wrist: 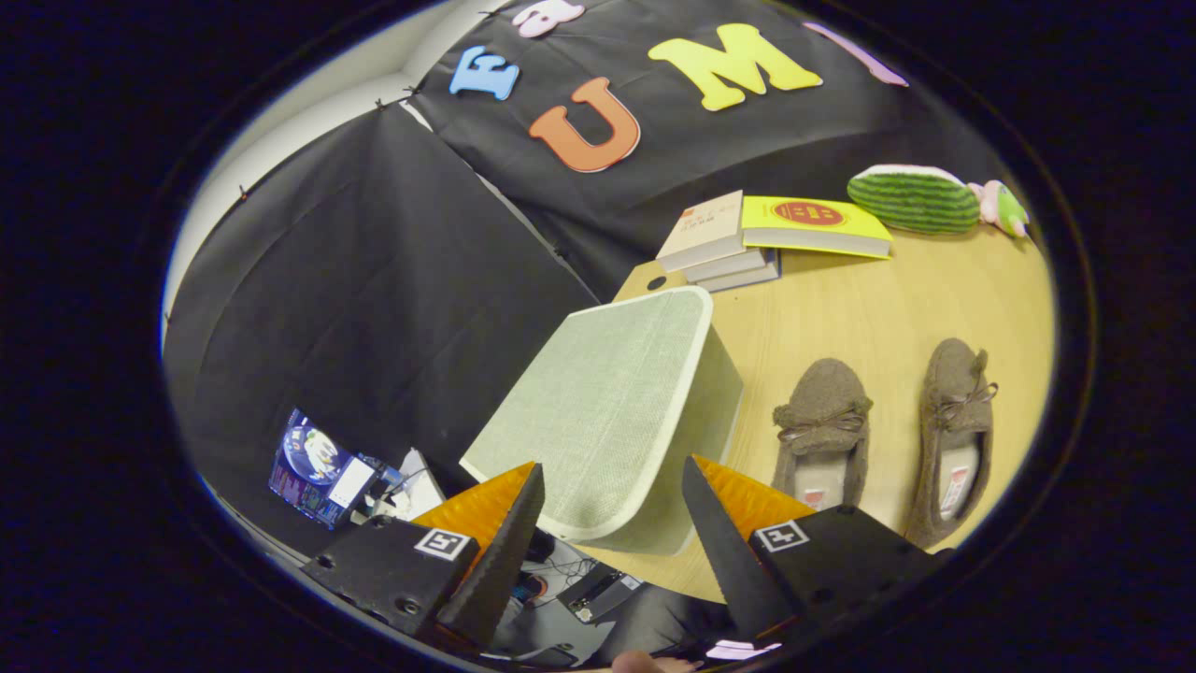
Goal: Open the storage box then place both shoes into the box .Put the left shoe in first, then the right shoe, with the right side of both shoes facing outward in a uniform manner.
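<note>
I hold the gripper (pixel 612 509) with fingers apart, gripping nothing, the near corner of the lid (pixel 598 411) just ahead between them — box (pixel 705 411) shut, so the lid comes first — both shoes (pixel 827 425) wait side by side on the table (pixel 841 299) beside it.

You had the storage box (pixel 607 402) sitting near the table's edge, a pale green woven-fabric box with light trim, its lid still down and closed. Just beside it on the wooden table lay two brown fuzzy slippers with small bows, side by side, upright on their soles, openings toward you and toes pointing away. The nearer shoe (pixel 824 432) rested close to the box; the farther shoe (pixel 951 435) lay just beyond it.
</note>
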The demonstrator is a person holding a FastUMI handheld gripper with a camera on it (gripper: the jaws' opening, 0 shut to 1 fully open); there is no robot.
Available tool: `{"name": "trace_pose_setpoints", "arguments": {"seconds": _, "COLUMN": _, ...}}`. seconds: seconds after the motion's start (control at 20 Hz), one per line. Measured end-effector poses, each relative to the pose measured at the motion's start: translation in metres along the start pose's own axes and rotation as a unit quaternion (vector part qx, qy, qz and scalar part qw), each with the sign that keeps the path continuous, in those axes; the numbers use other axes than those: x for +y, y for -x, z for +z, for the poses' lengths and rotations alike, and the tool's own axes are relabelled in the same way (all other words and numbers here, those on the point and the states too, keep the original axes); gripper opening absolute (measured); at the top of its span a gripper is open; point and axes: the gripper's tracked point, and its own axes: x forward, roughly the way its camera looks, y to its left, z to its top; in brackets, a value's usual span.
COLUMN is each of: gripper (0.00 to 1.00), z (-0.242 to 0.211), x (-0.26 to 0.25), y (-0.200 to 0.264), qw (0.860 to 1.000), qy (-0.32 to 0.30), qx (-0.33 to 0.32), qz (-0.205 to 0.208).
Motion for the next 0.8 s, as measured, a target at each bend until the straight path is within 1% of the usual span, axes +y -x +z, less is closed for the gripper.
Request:
{"name": "trace_pose_setpoints", "arguments": {"seconds": 0.2, "gripper": 0.85, "z": 0.002, "x": -0.007, "y": -0.025, "qw": 0.996, "qy": -0.076, "qx": 0.022, "qz": 0.035}}
{"name": "trace_pose_setpoints", "arguments": {"seconds": 0.25, "gripper": 0.84, "z": 0.003, "x": -0.008, "y": -0.027, "qw": 0.994, "qy": -0.094, "qx": 0.026, "qz": 0.044}}
{"name": "trace_pose_setpoints", "arguments": {"seconds": 0.35, "gripper": 0.80, "z": 0.004, "x": -0.006, "y": -0.029, "qw": 0.991, "qy": -0.114, "qx": 0.033, "qz": 0.059}}
{"name": "trace_pose_setpoints", "arguments": {"seconds": 0.4, "gripper": 0.72, "z": 0.004, "x": -0.006, "y": -0.030, "qw": 0.990, "qy": -0.119, "qx": 0.035, "qz": 0.064}}
{"name": "trace_pose_setpoints", "arguments": {"seconds": 0.45, "gripper": 0.67, "z": 0.004, "x": -0.004, "y": -0.027, "qw": 0.989, "qy": -0.125, "qx": 0.039, "qz": 0.071}}
{"name": "trace_pose_setpoints", "arguments": {"seconds": 0.5, "gripper": 0.53, "z": 0.002, "x": -0.001, "y": -0.028, "qw": 0.987, "qy": -0.133, "qx": 0.042, "qz": 0.076}}
{"name": "trace_pose_setpoints", "arguments": {"seconds": 0.55, "gripper": 0.46, "z": 0.003, "x": -0.002, "y": -0.028, "qw": 0.986, "qy": -0.138, "qx": 0.044, "qz": 0.078}}
{"name": "trace_pose_setpoints", "arguments": {"seconds": 0.65, "gripper": 0.23, "z": 0.008, "x": 0.001, "y": -0.026, "qw": 0.984, "qy": -0.147, "qx": 0.039, "qz": 0.090}}
{"name": "trace_pose_setpoints", "arguments": {"seconds": 0.7, "gripper": 0.16, "z": 0.012, "x": 0.006, "y": -0.021, "qw": 0.984, "qy": -0.149, "qx": 0.033, "qz": 0.096}}
{"name": "trace_pose_setpoints", "arguments": {"seconds": 0.8, "gripper": 0.06, "z": 0.020, "x": 0.014, "y": -0.017, "qw": 0.985, "qy": -0.141, "qx": 0.020, "qz": 0.098}}
